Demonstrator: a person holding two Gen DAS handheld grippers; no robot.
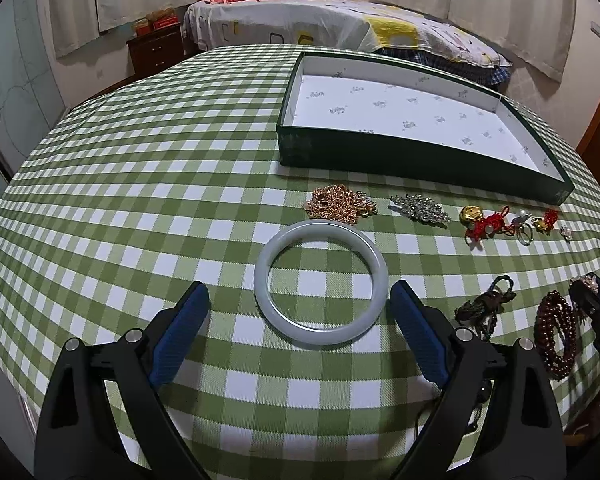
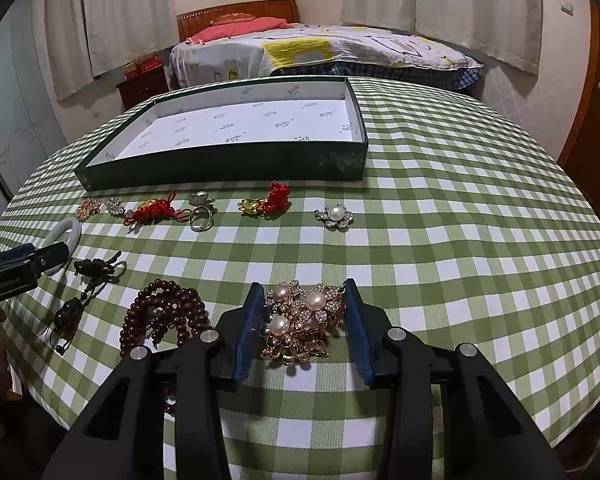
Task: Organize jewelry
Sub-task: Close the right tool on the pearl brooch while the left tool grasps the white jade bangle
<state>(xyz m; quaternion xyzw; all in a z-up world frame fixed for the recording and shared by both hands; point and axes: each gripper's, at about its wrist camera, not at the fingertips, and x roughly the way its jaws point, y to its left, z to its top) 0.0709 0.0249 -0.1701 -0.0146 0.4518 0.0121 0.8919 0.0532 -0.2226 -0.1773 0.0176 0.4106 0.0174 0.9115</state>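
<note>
A pale jade bangle (image 1: 321, 283) lies flat on the green checked tablecloth, between and just ahead of my open left gripper (image 1: 300, 300). My right gripper (image 2: 305, 294) is shut on a gold pearl brooch (image 2: 302, 320), its blue pads touching both sides. A shallow dark green box (image 1: 380, 156) with a white printed lining stands empty at the back; it also shows in the right wrist view (image 2: 228, 160). The bangle shows at the left of the right wrist view (image 2: 66, 232).
Before the box lie a gold chain (image 1: 338, 204), a rhinestone piece (image 1: 420, 208), red knot charms (image 2: 152, 210), a ring (image 2: 201, 216), a gold and red charm (image 2: 268, 202), a pearl flower brooch (image 2: 335, 216). Dark beads (image 2: 160, 316) and a dark cord pendant (image 2: 96, 276) lie nearer. A bed stands behind the table.
</note>
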